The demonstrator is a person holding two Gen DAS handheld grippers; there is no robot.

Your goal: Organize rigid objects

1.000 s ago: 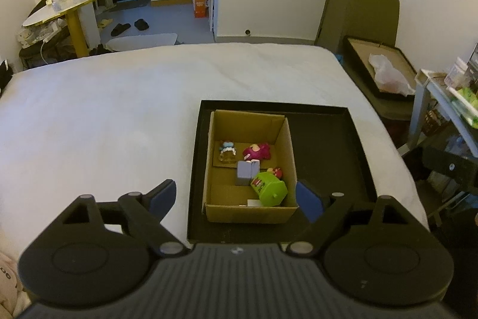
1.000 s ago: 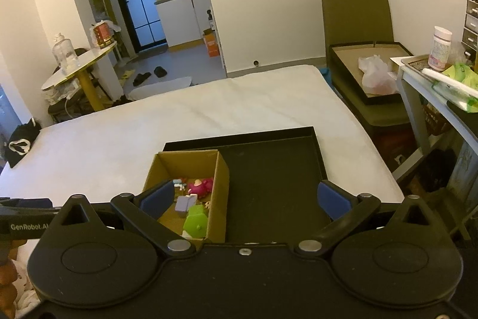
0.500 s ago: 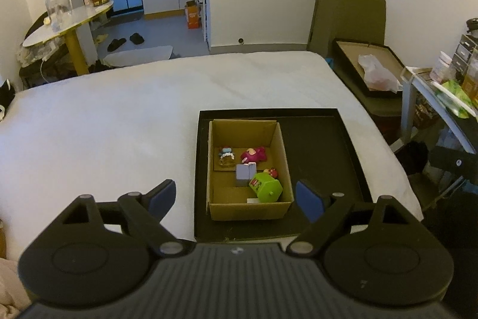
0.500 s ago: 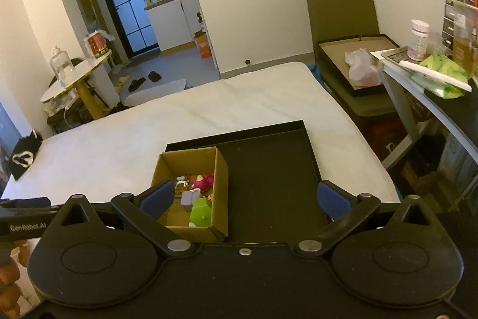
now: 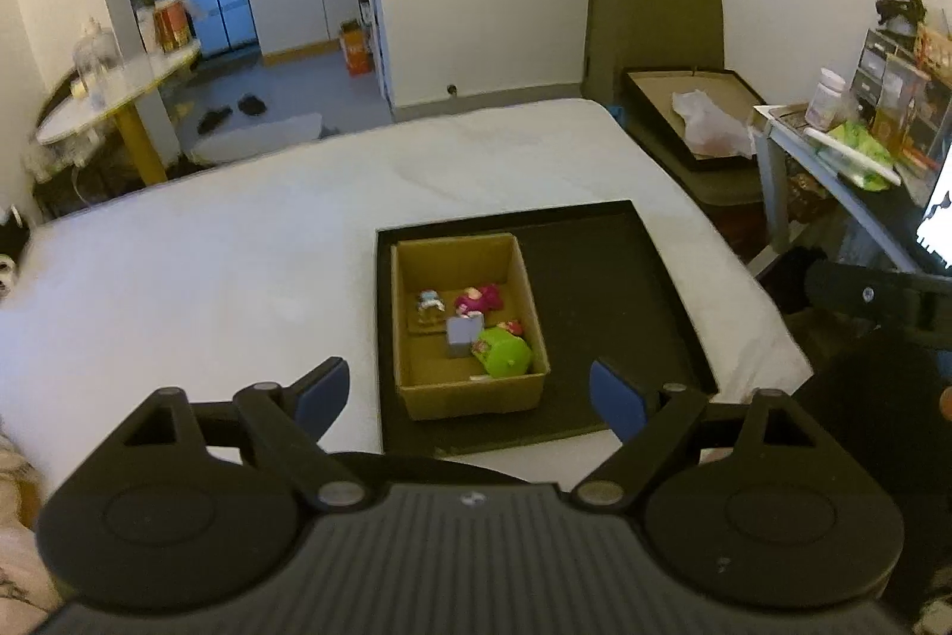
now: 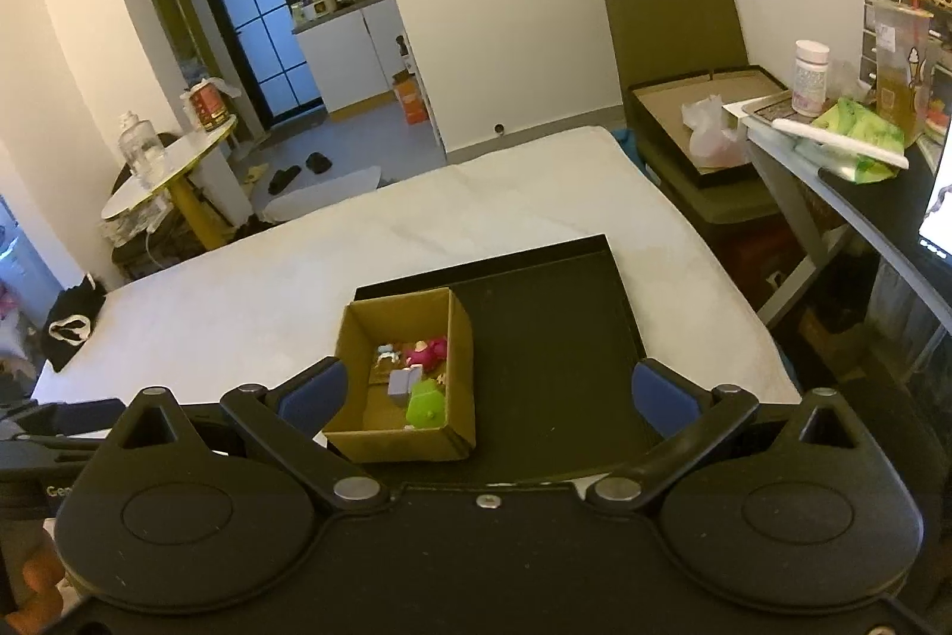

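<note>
A cardboard box [image 5: 464,400] stands in the left part of a black tray [image 5: 601,302] on a white bed. Inside it lie a green toy [image 5: 504,354], a grey-blue block [image 5: 461,336], a magenta toy [image 5: 479,299] and a small pale figure [image 5: 429,303]. The box [image 6: 398,441] and tray [image 6: 553,337] also show in the right wrist view, with the green toy [image 6: 425,404] inside. My left gripper [image 5: 470,397] is open and empty, held above and in front of the box. My right gripper [image 6: 485,394] is open and empty, held high over the tray's near edge.
The white bed [image 5: 208,266] spreads left and behind the tray. A desk [image 6: 845,177] with bottles and clutter stands at the right. A dark box with a plastic bag [image 6: 708,129] sits beyond the bed's right corner. A round table [image 6: 166,177] stands far left.
Both grippers have drawn back and risen, so the box and tray look smaller and farther. Both stay open and empty. The toys in the box have not moved.
</note>
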